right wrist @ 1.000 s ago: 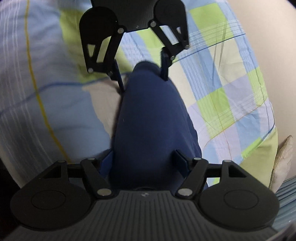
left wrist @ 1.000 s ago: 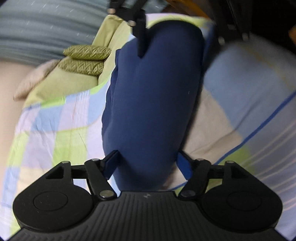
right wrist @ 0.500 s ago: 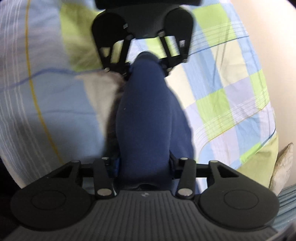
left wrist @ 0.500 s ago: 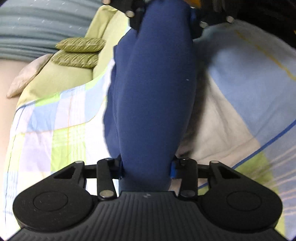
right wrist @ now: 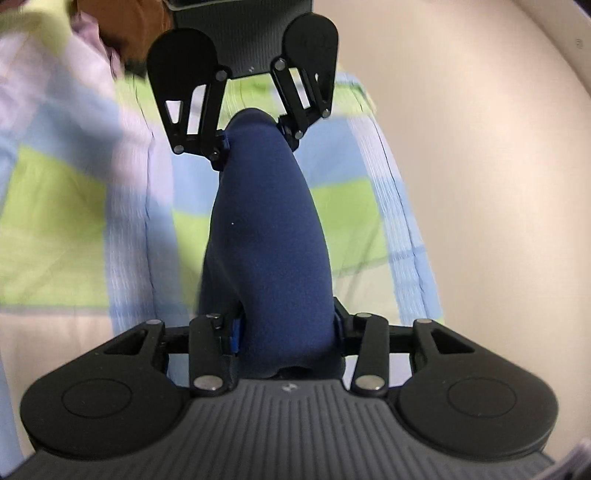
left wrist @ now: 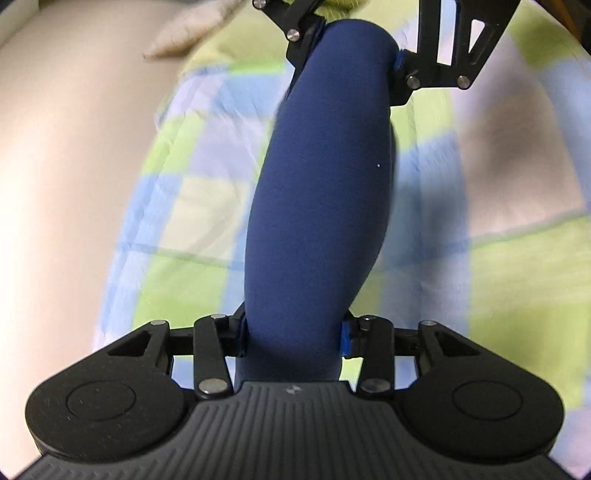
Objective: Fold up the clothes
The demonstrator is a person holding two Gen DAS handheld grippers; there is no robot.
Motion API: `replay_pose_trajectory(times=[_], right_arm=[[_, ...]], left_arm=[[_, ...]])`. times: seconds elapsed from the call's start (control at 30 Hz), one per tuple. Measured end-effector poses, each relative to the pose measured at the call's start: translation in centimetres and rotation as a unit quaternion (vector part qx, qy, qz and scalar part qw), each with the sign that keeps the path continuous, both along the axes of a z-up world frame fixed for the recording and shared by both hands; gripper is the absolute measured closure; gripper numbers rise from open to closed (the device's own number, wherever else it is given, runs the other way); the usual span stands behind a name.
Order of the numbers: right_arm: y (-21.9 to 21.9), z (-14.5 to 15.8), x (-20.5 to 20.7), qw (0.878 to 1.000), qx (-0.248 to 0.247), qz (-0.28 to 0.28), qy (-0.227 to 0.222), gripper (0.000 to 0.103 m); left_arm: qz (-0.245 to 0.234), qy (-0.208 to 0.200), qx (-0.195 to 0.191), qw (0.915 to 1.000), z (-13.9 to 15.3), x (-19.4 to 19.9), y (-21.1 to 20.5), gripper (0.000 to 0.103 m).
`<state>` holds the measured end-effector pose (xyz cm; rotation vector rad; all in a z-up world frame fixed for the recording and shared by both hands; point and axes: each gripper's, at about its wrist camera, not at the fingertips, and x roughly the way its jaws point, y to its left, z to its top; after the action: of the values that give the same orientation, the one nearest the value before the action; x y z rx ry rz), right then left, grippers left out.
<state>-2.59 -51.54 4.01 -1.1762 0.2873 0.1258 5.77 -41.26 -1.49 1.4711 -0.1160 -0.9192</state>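
Observation:
A folded dark blue garment (left wrist: 321, 203) hangs as a thick roll between my two grippers, lifted off the bed. In the left wrist view my left gripper (left wrist: 291, 332) grips its near end; the jaws are opening slightly, pads still pressing the cloth. My right gripper (left wrist: 354, 48) clamps the far end at the top. The right wrist view shows the same garment (right wrist: 266, 240) from the other side, with my right gripper (right wrist: 286, 332) shut on the near end and the left gripper (right wrist: 258, 136) on the far end.
A checked quilt (left wrist: 177, 221) in green, blue and white lies under the garment, blurred by motion. A beige wall (right wrist: 480, 184) borders the bed's edge. A pale cushion (left wrist: 192, 33) lies at the top left, and something brown (right wrist: 122, 22) sits beyond the quilt.
Both grippers closed from wide open onto the ends of the blue garment, then rose with it off the quilt. Both views swung so that more wall shows.

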Motion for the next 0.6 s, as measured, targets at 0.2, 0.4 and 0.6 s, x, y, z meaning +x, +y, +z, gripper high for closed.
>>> replay_pose_trajectory(times=[0.2,0.4,0.6], right_arm=[[1.9,-9.5,-4.7,0.991,0.039,0.044,0.122,0.061],[2.9,-8.6,-8.4,0.988,0.091,0.026,0.126,0.051],[-2.1,-2.7,-11.1,0.961,0.25,-0.049,0.105,0.048]], left_arm=[[0.032,0.06,0.081,0.9944,-10.8,-5.8,2.1,0.049],[0.074,0.126,0.024,0.989,-9.5,-6.5,3.8,0.04],[0.14,0.299,-0.076,0.941,-3.7,-3.0,8.6,0.04]])
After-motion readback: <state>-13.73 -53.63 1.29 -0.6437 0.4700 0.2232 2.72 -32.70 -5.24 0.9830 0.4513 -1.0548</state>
